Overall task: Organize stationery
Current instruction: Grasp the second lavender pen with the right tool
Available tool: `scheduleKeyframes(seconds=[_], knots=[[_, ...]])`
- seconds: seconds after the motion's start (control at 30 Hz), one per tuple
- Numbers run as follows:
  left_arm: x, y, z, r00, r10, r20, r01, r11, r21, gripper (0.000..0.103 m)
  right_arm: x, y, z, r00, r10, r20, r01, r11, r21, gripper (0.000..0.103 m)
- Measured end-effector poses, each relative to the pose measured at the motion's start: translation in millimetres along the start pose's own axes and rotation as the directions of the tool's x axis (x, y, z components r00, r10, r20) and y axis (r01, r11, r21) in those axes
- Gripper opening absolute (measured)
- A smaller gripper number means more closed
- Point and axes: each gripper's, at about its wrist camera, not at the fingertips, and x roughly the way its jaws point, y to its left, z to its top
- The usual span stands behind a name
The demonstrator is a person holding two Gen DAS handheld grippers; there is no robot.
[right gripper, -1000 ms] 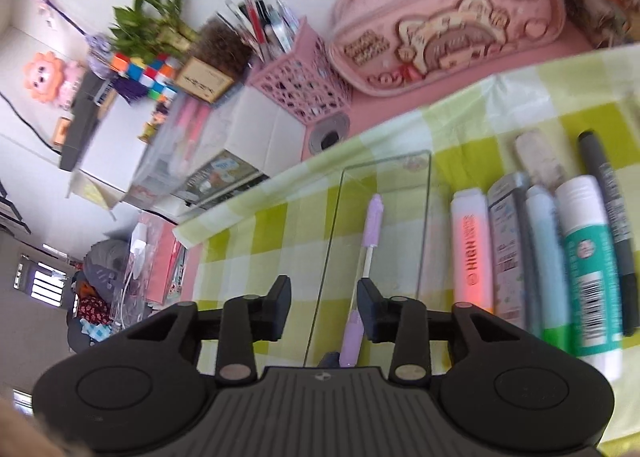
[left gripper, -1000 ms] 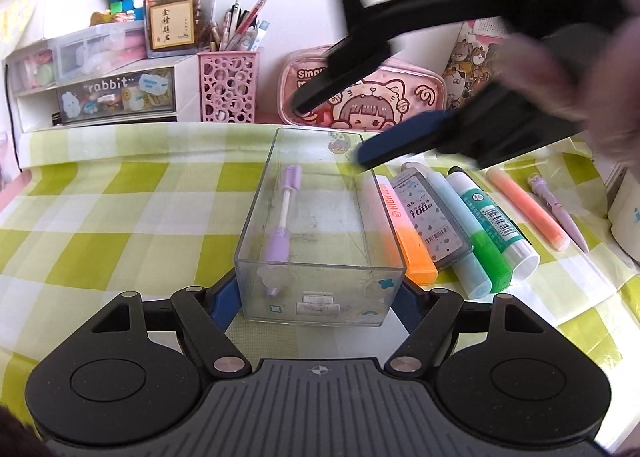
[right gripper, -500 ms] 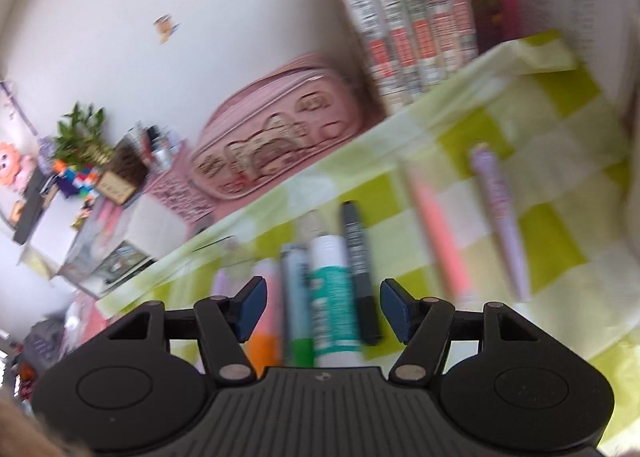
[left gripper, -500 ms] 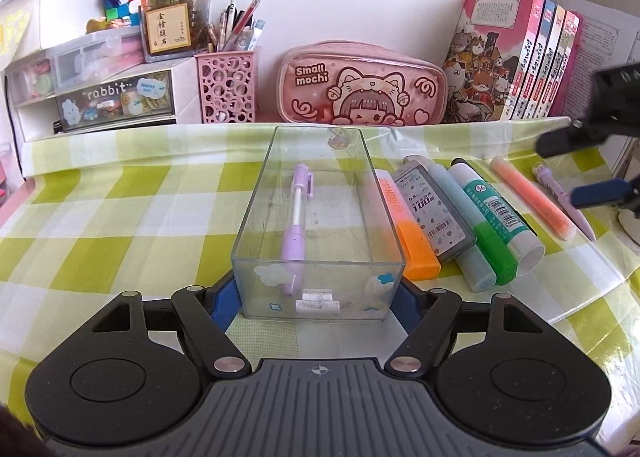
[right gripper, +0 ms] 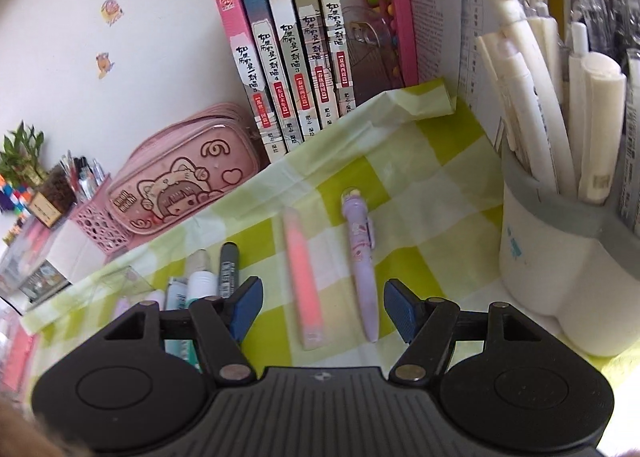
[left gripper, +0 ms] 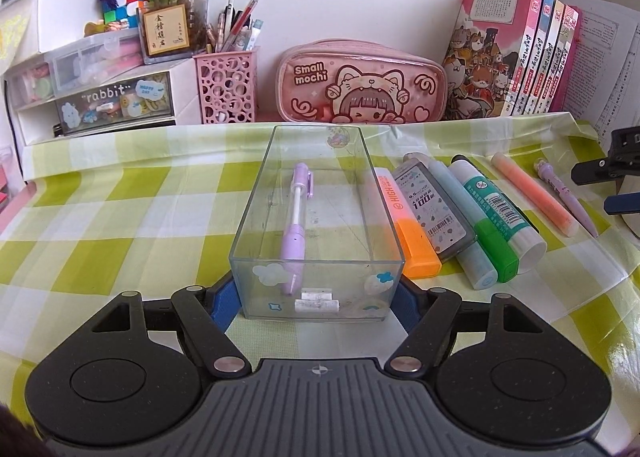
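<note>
Clear box (left gripper: 316, 217), one lilac pen (left gripper: 295, 229) inside.
Left gripper (left gripper: 316, 297) clamps its near end, fingertips half hidden; right gripper (right gripper: 323, 307) spread wide.

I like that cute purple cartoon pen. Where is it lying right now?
The purple cartoon pen lies on the checked tablecloth just ahead of the open right gripper, beside the pink highlighter, left of the white pen cup.
</note>
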Motion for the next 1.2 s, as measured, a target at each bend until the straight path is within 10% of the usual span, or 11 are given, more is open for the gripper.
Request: scheduleKeyframes(seconds=[0.93, 1.2], knots=[[-1, 0, -1, 1.000, -0.002, 0.001, 0.002, 1.000, -0.001, 0.073, 59, 26, 8, 0.974, -0.221, 0.052, 0.227, 0.942, -0.246, 0.020], [-1, 0, 0, 1.000, -0.001, 0.001, 0.001, 1.000, 0.001, 0.073, 57, 25, 13, 0.986, -0.166, 0.007, 0.165, 0.968, -0.189, 0.020]])
